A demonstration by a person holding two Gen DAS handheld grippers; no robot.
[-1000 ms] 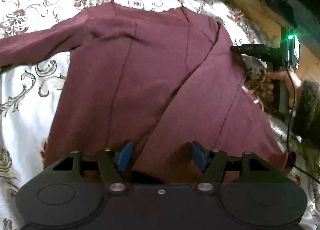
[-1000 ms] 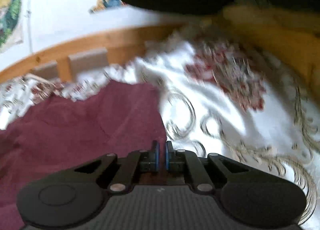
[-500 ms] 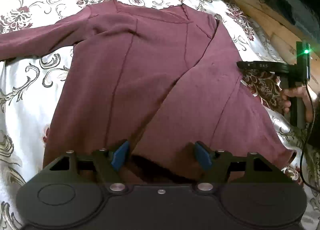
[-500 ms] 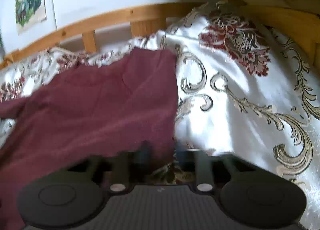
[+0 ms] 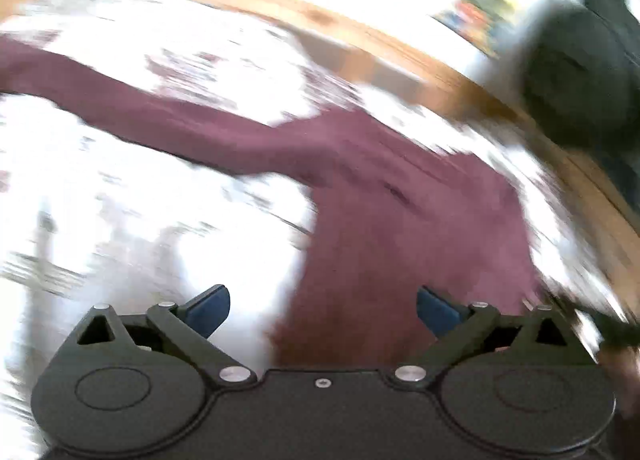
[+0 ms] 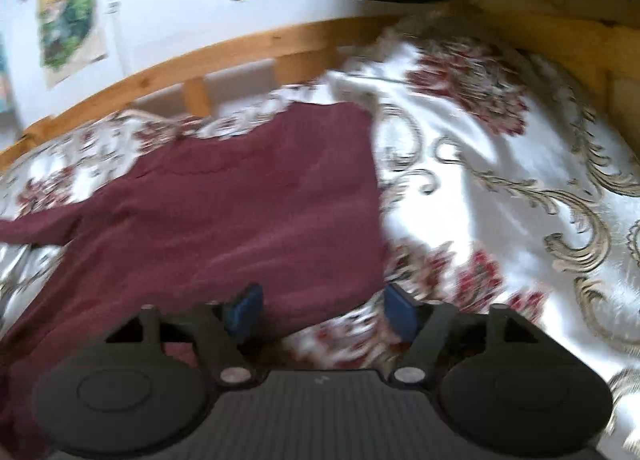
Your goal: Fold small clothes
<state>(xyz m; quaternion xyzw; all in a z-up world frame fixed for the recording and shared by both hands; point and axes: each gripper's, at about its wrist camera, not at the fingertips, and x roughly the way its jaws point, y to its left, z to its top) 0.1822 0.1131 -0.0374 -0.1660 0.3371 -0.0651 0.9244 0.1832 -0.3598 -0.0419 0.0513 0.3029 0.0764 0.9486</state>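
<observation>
A maroon long-sleeved top (image 5: pixel 404 227) lies flat on a floral bedspread (image 5: pixel 132 219); this left wrist view is heavily blurred. One sleeve (image 5: pixel 132 107) stretches away to the upper left. My left gripper (image 5: pixel 323 310) hovers over the garment's near edge, its jaws opening wide with nothing pinched between them. From the right wrist camera the top (image 6: pixel 224 219) fills the left half, its right side folded to a straight edge. My right gripper (image 6: pixel 323 310) is over that edge, jaws opening, blue pads clear of the cloth.
A wooden bed rail (image 6: pixel 168 71) runs behind the bedspread (image 6: pixel 500 199), below a white wall with colourful posters (image 6: pixel 68 7). A dark-clothed person (image 5: pixel 580 79) is at the right in the left wrist view. Bare bedspread lies right of the garment.
My right gripper went from shut on the garment's edge to open, letting the cloth drop. My left gripper opened wider and swung left, so the outstretched sleeve now crosses its blurred view.
</observation>
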